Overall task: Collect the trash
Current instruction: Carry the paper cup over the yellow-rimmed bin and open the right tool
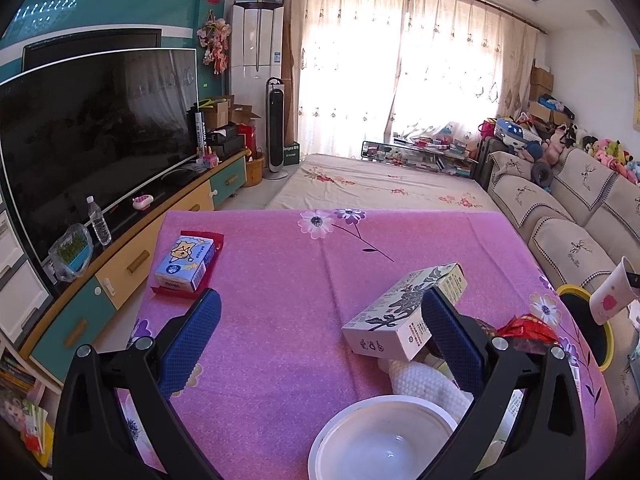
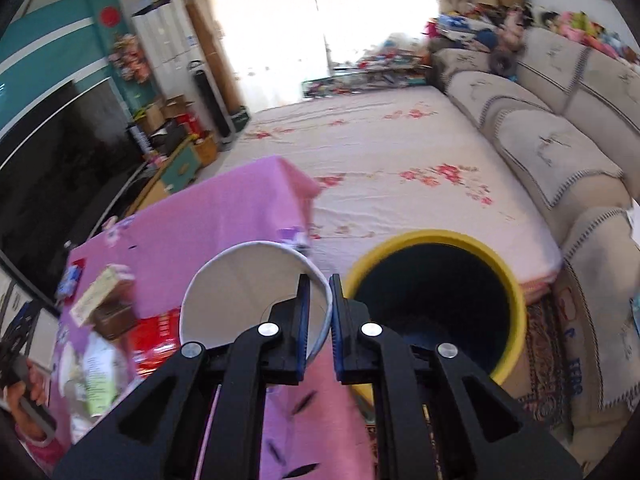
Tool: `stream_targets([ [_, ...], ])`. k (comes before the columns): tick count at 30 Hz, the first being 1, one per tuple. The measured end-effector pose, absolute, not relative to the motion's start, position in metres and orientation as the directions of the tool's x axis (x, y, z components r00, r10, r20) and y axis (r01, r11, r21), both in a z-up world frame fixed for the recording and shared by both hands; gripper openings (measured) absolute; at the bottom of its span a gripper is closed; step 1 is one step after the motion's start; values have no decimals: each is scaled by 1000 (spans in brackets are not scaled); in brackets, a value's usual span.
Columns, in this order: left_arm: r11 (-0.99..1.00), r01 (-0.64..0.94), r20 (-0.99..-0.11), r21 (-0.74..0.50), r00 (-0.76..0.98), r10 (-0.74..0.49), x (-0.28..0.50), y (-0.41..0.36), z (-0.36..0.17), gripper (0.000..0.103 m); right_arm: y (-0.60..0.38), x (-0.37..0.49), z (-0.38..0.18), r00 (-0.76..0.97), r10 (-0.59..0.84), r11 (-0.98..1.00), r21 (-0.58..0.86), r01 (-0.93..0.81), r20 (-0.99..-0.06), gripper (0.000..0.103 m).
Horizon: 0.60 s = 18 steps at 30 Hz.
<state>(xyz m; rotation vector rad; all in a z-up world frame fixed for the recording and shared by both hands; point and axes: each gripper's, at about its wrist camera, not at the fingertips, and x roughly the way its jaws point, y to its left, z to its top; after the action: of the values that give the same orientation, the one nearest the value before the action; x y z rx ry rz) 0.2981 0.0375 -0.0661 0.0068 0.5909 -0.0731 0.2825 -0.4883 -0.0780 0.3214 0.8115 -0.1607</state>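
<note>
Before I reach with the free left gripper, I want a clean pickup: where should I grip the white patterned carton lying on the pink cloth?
Grip the white patterned carton across its two long faces near the middle, coming from above. It lies tilted, its near end propped on other trash, so the upper edges are exposed. The open left gripper looks wide enough to span it.

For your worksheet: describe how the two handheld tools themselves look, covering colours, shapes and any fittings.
Both match. The left tool has black, angular plastic arms with triangular cut-outs, round silver pivot bolts, and fingers faced with blue dimpled pads. The right tool has the same black frame, silver bolts and blue pad edges. No cables or markings are visible.
</note>
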Motion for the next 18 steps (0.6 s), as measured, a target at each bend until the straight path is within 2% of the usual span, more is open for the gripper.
stream_targets([
  [4,997,81,-549,-11,833,-73,297,34,-65,99,-542,296,-132,578,-97,888,191,418,-810,9],
  [9,996,87,-553,-2,830,-73,299,33,-67,99,-567,314,-187,473,-117,855,154,496,-873,10],
  [12,996,90,-558,1,827,-74,300,33,-68,99,-576,320,-204,440,-121,836,148,528,-890,12],
  [15,996,93,-556,2,827,-76,300,32,-67,99,-581,321,-209,439,-133,825,146,546,-889,21],
  [18,995,103,-553,3,829,-84,299,29,-66,99,-578,313,-202,469,-116,821,181,541,-876,21],
])
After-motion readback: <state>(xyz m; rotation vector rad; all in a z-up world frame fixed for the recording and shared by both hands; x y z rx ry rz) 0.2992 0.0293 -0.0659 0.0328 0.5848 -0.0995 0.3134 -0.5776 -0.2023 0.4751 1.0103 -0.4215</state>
